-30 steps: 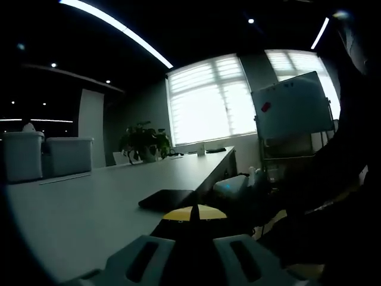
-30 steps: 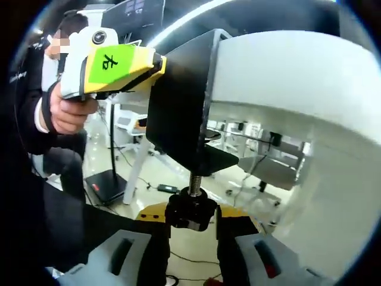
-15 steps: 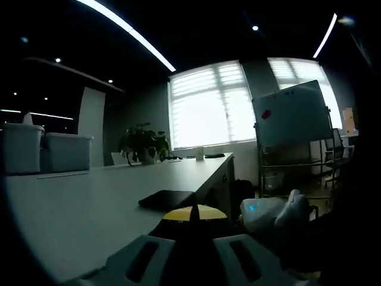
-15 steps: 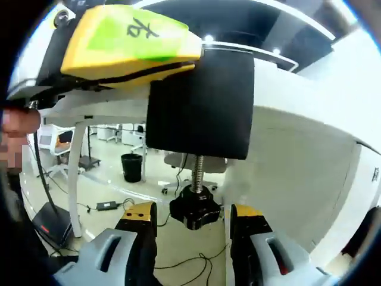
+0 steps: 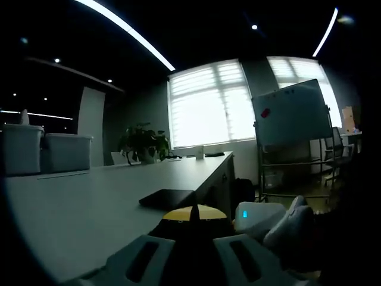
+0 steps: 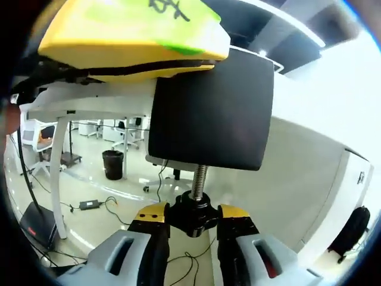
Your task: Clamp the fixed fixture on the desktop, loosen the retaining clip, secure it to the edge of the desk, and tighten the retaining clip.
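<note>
In the left gripper view the long bench [image 5: 89, 202] stretches toward bright windows [image 5: 208, 104], a whiteboard [image 5: 292, 113] and a potted plant [image 5: 143, 143]; the left tongs [image 5: 193, 250] are clamped on the black clamp bracket [image 5: 169, 198]. In the right gripper view the bracket's plate [image 6: 211, 116] hangs at the bench edge, and the right tongs [image 6: 190, 229] are closed on its screw knob [image 6: 191, 215].

Long pale desk [image 5: 89, 202], flat black plate [image 5: 168, 198], potted plant [image 5: 143, 143], two bins [image 5: 44, 154]
</note>
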Motion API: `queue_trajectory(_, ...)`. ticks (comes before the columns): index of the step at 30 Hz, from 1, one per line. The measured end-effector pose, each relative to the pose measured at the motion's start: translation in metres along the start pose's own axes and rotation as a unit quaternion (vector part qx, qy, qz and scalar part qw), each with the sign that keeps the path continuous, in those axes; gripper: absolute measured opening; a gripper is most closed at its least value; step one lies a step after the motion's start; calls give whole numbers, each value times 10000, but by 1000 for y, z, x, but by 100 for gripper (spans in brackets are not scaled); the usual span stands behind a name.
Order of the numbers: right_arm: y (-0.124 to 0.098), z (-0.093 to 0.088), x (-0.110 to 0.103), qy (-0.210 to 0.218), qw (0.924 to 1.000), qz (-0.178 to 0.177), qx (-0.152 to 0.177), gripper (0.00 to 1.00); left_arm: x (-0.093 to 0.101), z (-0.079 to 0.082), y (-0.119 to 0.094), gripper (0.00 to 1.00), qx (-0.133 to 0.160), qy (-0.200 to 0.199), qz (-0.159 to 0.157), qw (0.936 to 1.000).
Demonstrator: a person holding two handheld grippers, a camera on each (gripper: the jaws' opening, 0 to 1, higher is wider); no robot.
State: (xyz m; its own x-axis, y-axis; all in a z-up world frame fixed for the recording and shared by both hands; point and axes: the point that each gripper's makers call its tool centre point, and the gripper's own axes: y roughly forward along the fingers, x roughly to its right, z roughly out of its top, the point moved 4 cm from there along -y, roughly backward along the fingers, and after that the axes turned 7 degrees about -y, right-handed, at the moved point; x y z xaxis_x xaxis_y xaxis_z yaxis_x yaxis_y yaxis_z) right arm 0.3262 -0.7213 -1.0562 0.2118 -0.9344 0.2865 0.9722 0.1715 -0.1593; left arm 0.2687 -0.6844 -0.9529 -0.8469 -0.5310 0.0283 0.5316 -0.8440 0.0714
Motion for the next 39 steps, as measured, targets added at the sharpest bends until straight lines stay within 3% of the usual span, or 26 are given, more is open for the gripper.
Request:
queue_trajectory(3,-2,-1,0,-120,9998,141,53,28,0,0,0,1,23,-8,9,10000)
queue_trajectory(8,-1,-1,1,-341,9960,809,161,28,0,-1,-1,1,14,30,15,10000)
queue_trajectory(13,-1,0,4,-663,9842,1571,470,27,0,-1,-1,1,-11,123,7,9999)
queue_trajectory(15,0,0,4,-561,9759,2025,585,27,0,-1,-1,1,-41,153,14,9999)
queue_trajectory(21,3,2,4,-987,9488,2882,837,27,0,-1,0,1,-85,209,11,9997)
queue_trajectory(25,2,2,-1,-911,9227,3626,940,27,1,-1,1,1,-104,245,23,9996)
queue_trajectory(27,2,3,1,-1011,9152,3761,1042,27,-1,-1,1,1,-93,234,19,9997)
queue_trajectory(32,2,3,2,-1087,9110,3836,1051,28,-2,-1,2,1,-65,250,1,9997)
queue_trajectory(34,1,2,2,-1076,9194,3690,836,29,-2,-1,3,1,-86,286,7,9996)
queue_trajectory(36,0,5,1,-1304,9228,3517,882,29,-2,-1,3,1,-108,274,-5,9996)
queue_trajectory(39,-3,8,-2,-1231,9328,3259,924,29,-2,-1,4,1,-104,262,29,9996)
